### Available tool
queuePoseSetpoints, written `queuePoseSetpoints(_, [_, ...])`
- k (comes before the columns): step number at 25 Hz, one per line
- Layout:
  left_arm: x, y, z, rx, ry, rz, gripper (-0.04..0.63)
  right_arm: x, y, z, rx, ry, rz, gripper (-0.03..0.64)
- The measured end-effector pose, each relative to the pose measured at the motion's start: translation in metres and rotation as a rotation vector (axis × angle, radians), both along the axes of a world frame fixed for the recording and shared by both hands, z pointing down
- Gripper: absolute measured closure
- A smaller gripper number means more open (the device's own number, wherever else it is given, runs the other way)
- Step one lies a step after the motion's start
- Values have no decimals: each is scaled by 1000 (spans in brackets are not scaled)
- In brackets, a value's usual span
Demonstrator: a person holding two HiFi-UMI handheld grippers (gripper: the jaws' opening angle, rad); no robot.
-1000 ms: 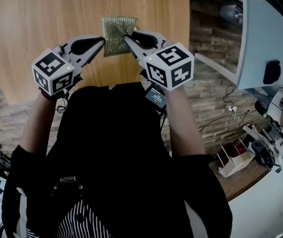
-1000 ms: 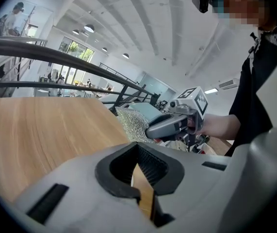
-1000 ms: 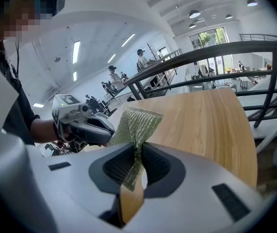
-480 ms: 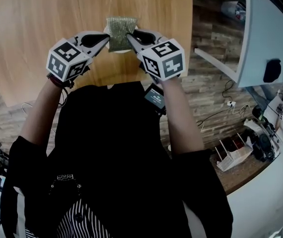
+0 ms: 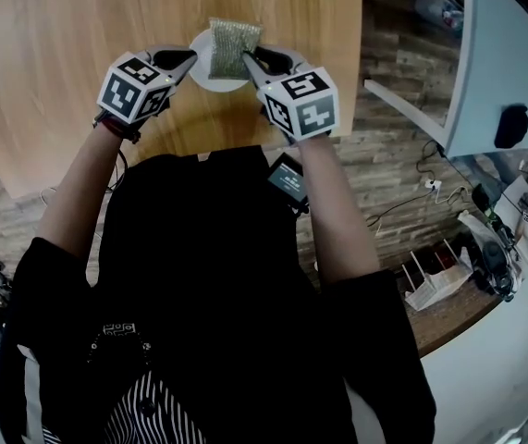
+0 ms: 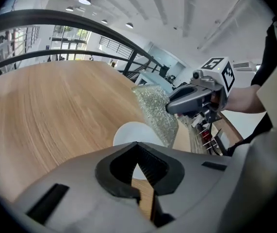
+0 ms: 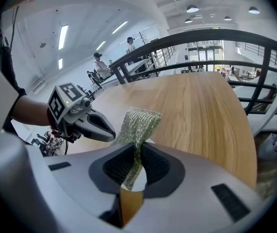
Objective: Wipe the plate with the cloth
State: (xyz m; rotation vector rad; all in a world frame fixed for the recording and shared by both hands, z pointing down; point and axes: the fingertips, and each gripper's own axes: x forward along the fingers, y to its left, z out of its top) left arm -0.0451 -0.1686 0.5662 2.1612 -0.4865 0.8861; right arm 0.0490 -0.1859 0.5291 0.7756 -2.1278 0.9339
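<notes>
A small white plate (image 5: 206,70) is over the round wooden table (image 5: 60,81), a little in front of the person. My left gripper (image 5: 190,59) meets the plate's left rim, its jaws nearly together with the white rim (image 6: 131,132) between them. A green glittery cloth (image 5: 234,44) hangs over the plate's right part. My right gripper (image 5: 249,55) is shut on the cloth's lower edge (image 7: 138,125). In the left gripper view the cloth (image 6: 157,113) drapes down from the right gripper (image 6: 170,106) onto the plate. Whether the plate rests on the table or is lifted does not show.
The table's near edge runs just in front of the person's body. A white chair (image 5: 485,63) stands to the right on the wooden floor. A small rack (image 5: 435,294) and other gear lie at the lower right. Dark railings ring the far side of the table (image 7: 216,38).
Both grippers have moved forward, away from the body, with the cloth. The white plate, almost hidden under the cloth before, now shows to its left.
</notes>
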Motion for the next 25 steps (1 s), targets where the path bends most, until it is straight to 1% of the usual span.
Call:
queuePoseSetpoints(2, [-1, 4, 11, -1, -36, 26, 600, 15, 3, 9, -16, 16, 34, 574])
queuePoseSetpoints(3, [1, 6, 15, 9, -60, 56, 600, 22, 3, 14, -25, 27, 44, 574])
queuePoseSetpoints(6, [6, 5, 27, 80, -151, 169, 600, 36, 4, 30, -46, 54, 55, 574])
queuePoseSetpoints(7, [8, 3, 31, 103, -170, 198, 600, 38, 5, 34, -50, 60, 57, 574])
queuePoseSetpoints(9, [15, 3, 36, 133, -178, 255, 600, 38, 8, 41, -57, 67, 54, 574])
queuePoseSetpoints(11, [26, 6, 42, 162, -189, 340, 600, 36, 11, 45, -62, 73, 41, 574])
queuePoseSetpoints(13, [33, 8, 53, 186, -219, 416, 600, 33, 13, 49, -68, 84, 15, 574])
queuePoseSetpoints(14, [35, 10, 58, 186, -233, 438, 600, 31, 16, 51, -74, 86, 5, 574])
queuePoseSetpoints(18, [38, 16, 81, 166, -273, 482, 600, 24, 23, 61, -108, 51, 6, 574])
queuePoseSetpoints(23, [40, 15, 83, 159, -290, 475, 600, 21, 28, 66, -119, 53, -16, 574])
queuePoseSetpoints(25, [40, 15, 82, 146, -287, 460, 601, 21, 29, 67, -113, 68, -55, 574])
